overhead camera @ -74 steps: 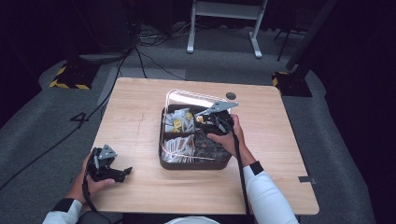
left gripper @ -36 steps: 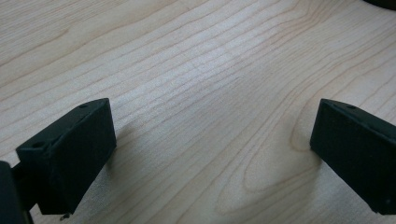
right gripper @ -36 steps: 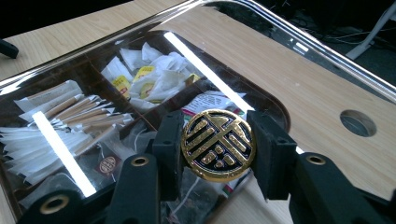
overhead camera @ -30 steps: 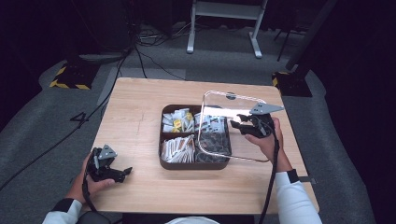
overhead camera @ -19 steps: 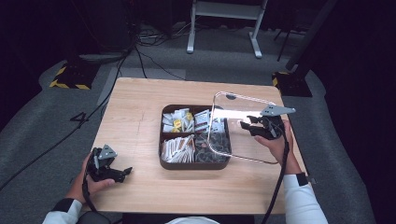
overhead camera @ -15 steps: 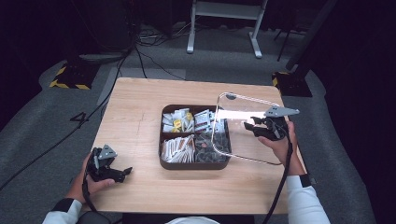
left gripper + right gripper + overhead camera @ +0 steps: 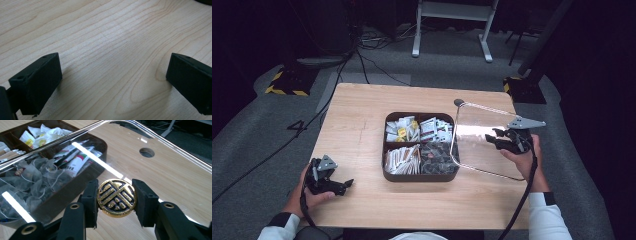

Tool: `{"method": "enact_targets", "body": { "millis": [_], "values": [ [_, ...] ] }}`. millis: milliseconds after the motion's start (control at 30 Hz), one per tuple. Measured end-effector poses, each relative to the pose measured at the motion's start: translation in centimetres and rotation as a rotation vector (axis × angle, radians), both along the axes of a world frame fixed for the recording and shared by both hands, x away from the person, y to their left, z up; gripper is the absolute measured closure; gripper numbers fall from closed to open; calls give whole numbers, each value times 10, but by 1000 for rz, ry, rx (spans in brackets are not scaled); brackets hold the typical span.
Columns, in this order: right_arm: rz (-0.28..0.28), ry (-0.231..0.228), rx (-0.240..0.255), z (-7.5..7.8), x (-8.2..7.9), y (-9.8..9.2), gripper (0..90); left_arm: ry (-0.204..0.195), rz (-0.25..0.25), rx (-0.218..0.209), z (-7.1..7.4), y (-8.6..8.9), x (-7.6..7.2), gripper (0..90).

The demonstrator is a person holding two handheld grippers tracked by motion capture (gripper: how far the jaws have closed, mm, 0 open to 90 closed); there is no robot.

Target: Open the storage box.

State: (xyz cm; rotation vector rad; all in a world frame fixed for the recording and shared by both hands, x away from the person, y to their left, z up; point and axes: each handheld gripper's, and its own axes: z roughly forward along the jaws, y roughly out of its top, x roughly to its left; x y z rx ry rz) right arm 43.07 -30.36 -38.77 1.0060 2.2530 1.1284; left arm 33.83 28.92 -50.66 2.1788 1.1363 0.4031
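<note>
A dark brown box (image 7: 387, 172) with four compartments of tea bags and sachets sits open at the table's middle. Its clear lid (image 7: 477, 142) hangs above the table just right of the box, tilted. My right gripper (image 7: 493, 139) is shut on the lid's round gold-and-black knob (image 7: 116, 197), one pad on each side of it. Through the clear lid (image 7: 160, 160) the box (image 7: 98, 145) shows at the left. My left gripper (image 7: 346, 184) rests at the near left of the table, its jaws wide open over bare wood with nothing between the fingers (image 7: 37, 82).
The wooden table (image 7: 357, 115) has a small round hole (image 7: 459, 102) near its far edge, beside the lid's far corner. Bare wood lies left of the box and along the near edge. Cables and a metal stand are on the floor beyond.
My right gripper has carried the lid off the box and to the right, until it hangs beside the box. The left gripper has stayed where it was.
</note>
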Motion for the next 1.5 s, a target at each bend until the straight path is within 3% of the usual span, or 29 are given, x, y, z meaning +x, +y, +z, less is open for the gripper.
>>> {"method": "enact_targets", "body": {
  "millis": [433,667,900,1033,1500],
  "values": [
    [-52,51,-15,-25,-4,-40,589,0,0,0,0,0,0,5],
    [-66,61,-16,-36,-1,-52,589,0,0,0,0,0,0,5],
    [-74,78,-23,-46,6,-55,589,-1,-1,2,0,0,0,5],
    [-66,98,-54,-56,12,-51,589,-1,-1,2,0,0,0,5],
    [-64,139,-67,-76,22,-47,588,0,0,0,0,0,0,5]
  ]
}}
